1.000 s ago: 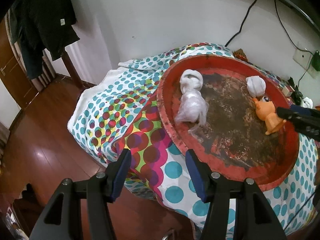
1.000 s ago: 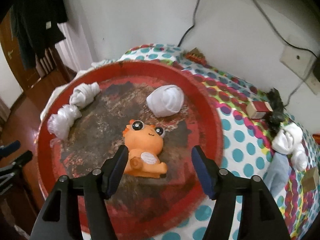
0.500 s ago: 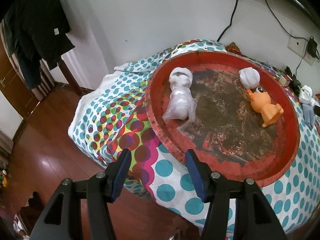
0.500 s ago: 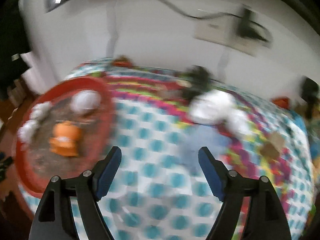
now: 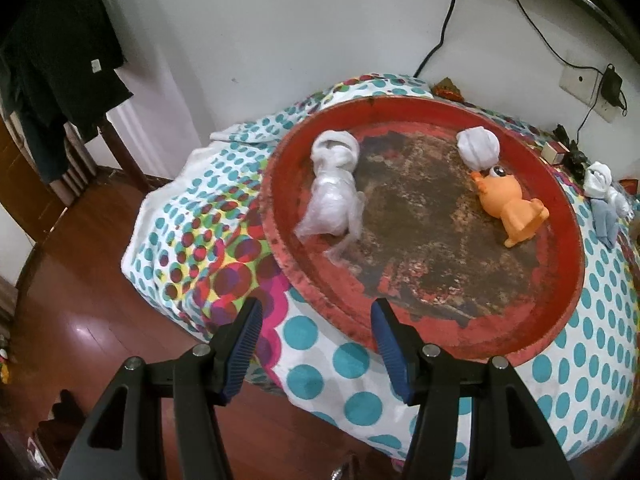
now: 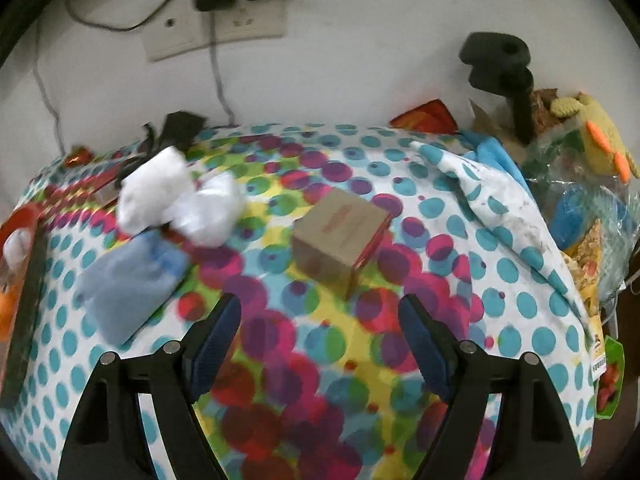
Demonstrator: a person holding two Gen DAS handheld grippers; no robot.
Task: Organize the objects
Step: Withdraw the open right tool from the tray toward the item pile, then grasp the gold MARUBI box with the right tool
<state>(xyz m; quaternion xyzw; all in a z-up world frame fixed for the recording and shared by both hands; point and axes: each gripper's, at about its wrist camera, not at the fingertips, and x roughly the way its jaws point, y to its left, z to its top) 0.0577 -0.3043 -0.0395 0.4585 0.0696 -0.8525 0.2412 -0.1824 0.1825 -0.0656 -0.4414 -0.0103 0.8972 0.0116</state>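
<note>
A round red tray (image 5: 280, 248) lies on the dotted bedspread (image 5: 208, 240). In it are an orange toy animal (image 5: 508, 208), a white wrapped bundle (image 5: 334, 196) and a white ball of cloth (image 5: 478, 148). My left gripper (image 5: 316, 320) hovers open over the tray's near rim with nothing between its fingers. My right gripper (image 6: 320, 316) is over the bedspread (image 6: 400, 420), its jaws opening and empty. Just beyond it sits a small cardboard box (image 6: 340, 240). Further left lie a white bundle (image 6: 176, 196) and a pale blue cloth (image 6: 128, 280).
The tray's edge (image 6: 28, 280) shows at the far left of the right wrist view. Plastic bags (image 6: 580, 220), a yellow knitted toy (image 6: 596, 136) and a black stand (image 6: 504, 68) crowd the bed's right end. A wall socket (image 6: 216, 28) with cables is behind. Wooden floor (image 5: 80, 300) lies below the bed.
My right gripper has swung right, away from the tray and the orange toy, to the bedspread before the box, and its jaws have widened. The left gripper has barely moved.
</note>
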